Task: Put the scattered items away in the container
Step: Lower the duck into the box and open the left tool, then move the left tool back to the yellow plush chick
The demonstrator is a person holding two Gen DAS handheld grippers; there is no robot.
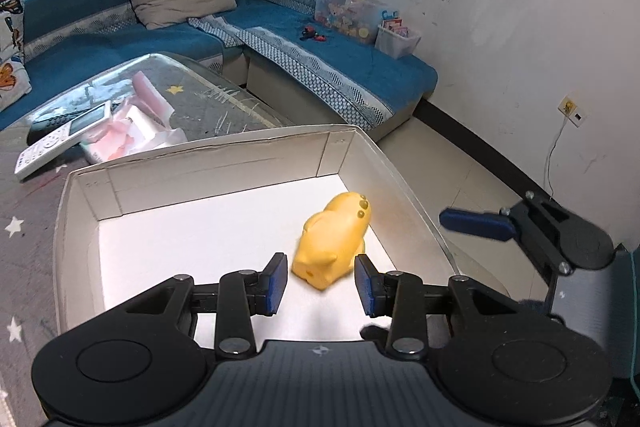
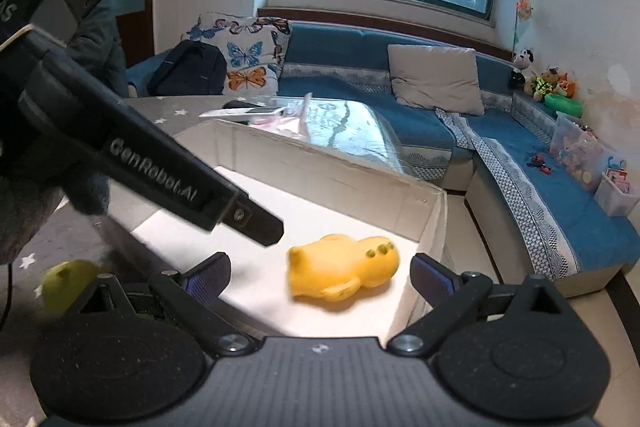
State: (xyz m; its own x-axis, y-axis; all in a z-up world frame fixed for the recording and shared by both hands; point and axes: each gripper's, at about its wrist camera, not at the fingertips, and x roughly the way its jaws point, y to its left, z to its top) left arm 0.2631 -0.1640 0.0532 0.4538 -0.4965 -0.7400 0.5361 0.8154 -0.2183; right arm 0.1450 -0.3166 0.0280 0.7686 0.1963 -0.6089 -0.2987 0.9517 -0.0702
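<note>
Your left gripper (image 1: 321, 281) is open w/ nothing held, over yellow toy (image 1: 330, 241) lying in white box (image 1: 224, 163); right gripper (image 2: 320, 277) open too, empty; green toy (image 2: 66, 285) outside box, blurred, partly blocked by left gripper.

Both wrist views close above box (image 1: 224, 163), facing sofa (image 2: 520, 155)
</note>
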